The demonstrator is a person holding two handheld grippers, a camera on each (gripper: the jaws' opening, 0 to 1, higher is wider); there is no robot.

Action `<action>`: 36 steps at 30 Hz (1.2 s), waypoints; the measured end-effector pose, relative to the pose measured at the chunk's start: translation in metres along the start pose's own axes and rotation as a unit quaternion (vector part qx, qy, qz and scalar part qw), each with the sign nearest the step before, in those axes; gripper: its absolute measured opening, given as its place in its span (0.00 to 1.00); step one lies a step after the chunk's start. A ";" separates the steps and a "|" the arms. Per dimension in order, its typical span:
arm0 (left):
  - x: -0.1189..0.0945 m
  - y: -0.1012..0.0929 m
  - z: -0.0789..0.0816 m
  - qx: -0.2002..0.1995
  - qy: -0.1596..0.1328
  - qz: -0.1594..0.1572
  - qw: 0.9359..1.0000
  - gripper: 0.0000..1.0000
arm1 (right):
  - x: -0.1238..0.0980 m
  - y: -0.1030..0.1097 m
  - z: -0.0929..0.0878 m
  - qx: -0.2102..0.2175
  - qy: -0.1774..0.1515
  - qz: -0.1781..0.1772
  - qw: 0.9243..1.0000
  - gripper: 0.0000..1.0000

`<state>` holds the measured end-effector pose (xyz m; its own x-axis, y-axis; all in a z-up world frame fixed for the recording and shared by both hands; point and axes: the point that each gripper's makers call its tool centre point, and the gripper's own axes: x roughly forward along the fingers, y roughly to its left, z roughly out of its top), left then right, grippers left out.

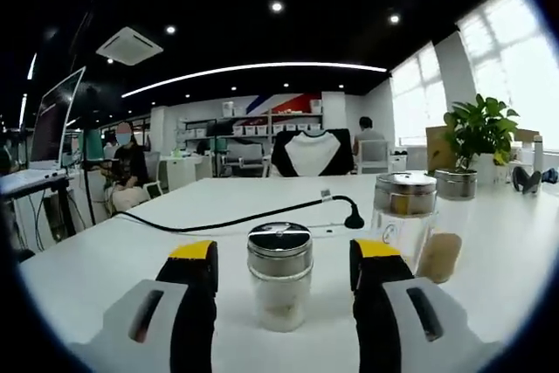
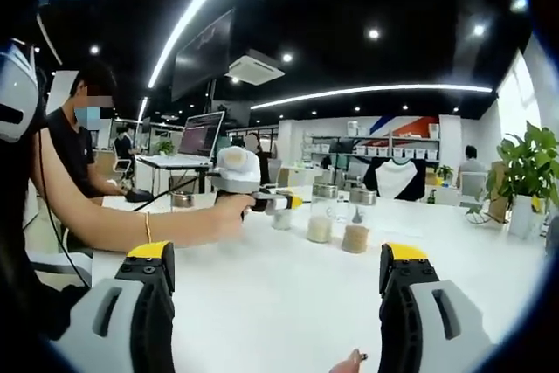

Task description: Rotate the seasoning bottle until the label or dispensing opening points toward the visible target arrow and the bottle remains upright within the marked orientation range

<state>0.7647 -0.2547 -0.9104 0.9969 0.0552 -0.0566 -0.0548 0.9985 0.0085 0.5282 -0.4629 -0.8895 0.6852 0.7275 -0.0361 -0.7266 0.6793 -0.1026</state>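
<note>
- Left gripper view: three seasoning bottles stand upright on the white tabletop (image 1: 105,259), each of clear glass with a silver metal lid.
- The nearest seasoning bottle (image 1: 279,277) holds a pale powder low down and stands between the two jaws of the left gripper (image 1: 284,277); the jaws are spread wide, with a clear gap on each side, touching nothing.
- A second bottle (image 1: 403,216) stands further back and to the right, just behind the right jaw tip.
- A third bottle (image 1: 447,229), with a brown filling, stands just beside the second one on its right; I cannot tell whether they touch.
- One black cable (image 1: 236,218) runs across the tabletop behind the nearest bottle and ends in a black plug near the second bottle.
- One potted green plant (image 1: 479,133) stands at the far right by the window.
- Right gripper view: the right gripper (image 2: 275,281) hangs over bare tabletop, its two jaws wide apart and holding nothing.
- A person's hand (image 2: 229,209) holds the left gripper out over the tabletop, its yellow tip toward the bottles.
- Two bottles can be counted here for certain, one with a pale filling and one with a brown filling, side by side; a smaller bottle by the left gripper's tip is too blurred to be sure.
- No arrow mark can be made out on the tabletop in either view.
</note>
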 end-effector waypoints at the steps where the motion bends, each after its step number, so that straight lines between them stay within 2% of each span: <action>1: 0.001 0.000 -0.001 -0.003 0.002 0.000 1.000 0.63 | 0.001 0.001 0.000 0.005 -0.002 0.005 1.000 0.99; 5: 0.004 -0.004 0.001 -0.001 -0.005 -0.007 1.000 0.59 | 0.004 0.003 0.000 0.011 -0.003 0.020 1.000 0.99; 7: 0.005 -0.006 0.003 -0.003 -0.012 -0.013 1.000 0.55 | 0.006 0.008 0.000 0.009 -0.005 0.043 0.999 0.99; 13: 0.008 -0.005 0.001 0.001 -0.011 -0.013 1.000 0.54 | 0.012 0.018 -0.002 0.011 -0.004 0.088 0.996 0.99; 15: 0.008 -0.003 0.005 0.032 -0.020 -0.003 0.999 0.53 | 0.015 0.015 -0.004 0.024 -0.003 0.083 0.996 0.99; 23: 0.010 -0.001 0.012 0.022 -0.028 -0.007 0.999 0.51 | 0.015 0.014 -0.008 0.020 0.005 0.083 0.996 0.97; 25: 0.011 -0.002 0.009 -0.001 -0.020 -0.015 1.000 0.50 | 0.015 0.013 -0.008 0.019 0.006 0.079 0.997 0.97; 32: 0.013 -0.001 0.006 0.010 -0.018 -0.016 1.000 0.46 | 0.013 0.012 -0.010 0.015 0.011 0.078 0.997 0.95; 36: 0.015 0.000 0.003 0.007 -0.016 -0.019 1.000 0.39 | 0.011 0.009 -0.011 0.016 0.012 0.071 0.997 0.95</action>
<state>0.7797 -0.2534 -0.9077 0.9995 0.0165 -0.0250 -0.0160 0.9996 0.0215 0.5297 -0.4499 -0.9017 0.5767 0.8138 -0.0715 -0.8169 0.5733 -0.0633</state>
